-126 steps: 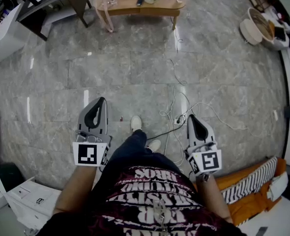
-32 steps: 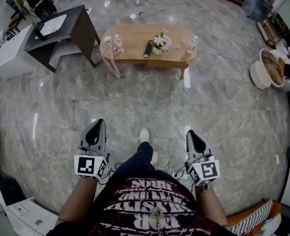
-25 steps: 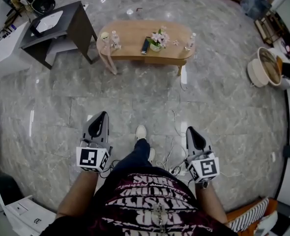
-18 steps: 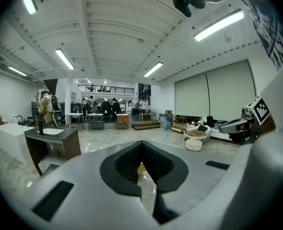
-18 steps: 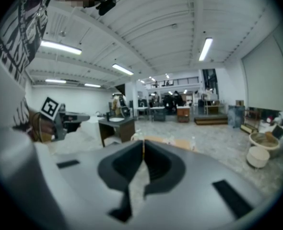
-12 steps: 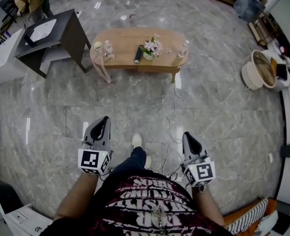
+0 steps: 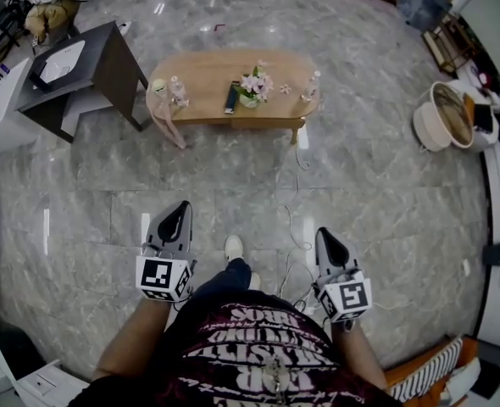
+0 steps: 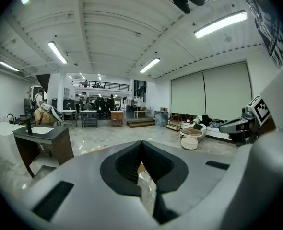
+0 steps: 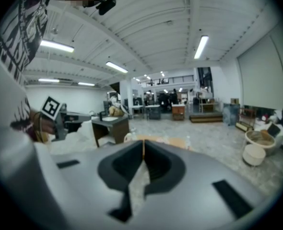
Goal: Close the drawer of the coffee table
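Observation:
The oval wooden coffee table [image 7: 271, 64] stands on the marble floor well ahead of me, with a flower pot [image 7: 252, 86], a remote [image 7: 230, 97] and small bottles [image 7: 177, 90] on top. I cannot make out its drawer from here. My left gripper [image 7: 179, 207] and right gripper [image 7: 325, 232] hover side by side near my body, far short of the table. Both are shut with nothing in them. In the left gripper view the jaws [image 8: 141, 144] meet in a closed seam, and so do they in the right gripper view [image 9: 143, 142], where the table [image 9: 180, 142] shows just beyond.
A dark desk [image 7: 106, 45] and a white cabinet [image 7: 0, 100] stand left of the table. A round basket [image 7: 424, 130] sits at the right. Cables [image 7: 294, 219] trail over the floor between me and the table. An orange cushion [image 7: 432, 367] lies at the lower right.
The coffee table has come down from the head view's top edge toward me and lately drifted a little left. Both grippers have stayed shut, side by side.

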